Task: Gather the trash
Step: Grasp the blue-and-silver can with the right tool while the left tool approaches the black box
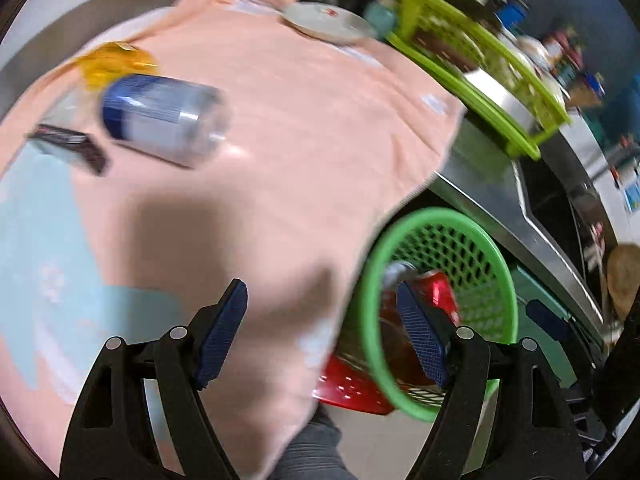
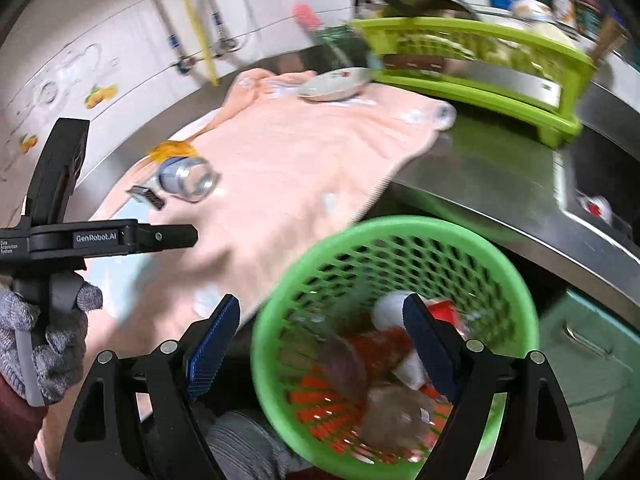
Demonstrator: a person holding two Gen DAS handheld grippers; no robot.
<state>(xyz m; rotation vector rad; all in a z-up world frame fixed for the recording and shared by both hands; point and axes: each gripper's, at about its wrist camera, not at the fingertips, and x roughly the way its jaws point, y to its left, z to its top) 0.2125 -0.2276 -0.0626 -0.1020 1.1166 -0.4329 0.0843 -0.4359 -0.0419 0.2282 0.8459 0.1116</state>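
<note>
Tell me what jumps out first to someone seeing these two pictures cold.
The bright green mesh basket below the counter edge grabs the eye, already holding red packaging and a white cup. Next comes the peach towel spread over the steel counter, with a blue-and-silver can lying on its side beside a yellow wrapper and a dark wrapper. Both tools are open and empty.

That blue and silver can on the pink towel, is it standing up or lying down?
Lying down. The blue and silver metal can rests on its side on the pink towel, its round end facing sideways in the right wrist view.
</note>
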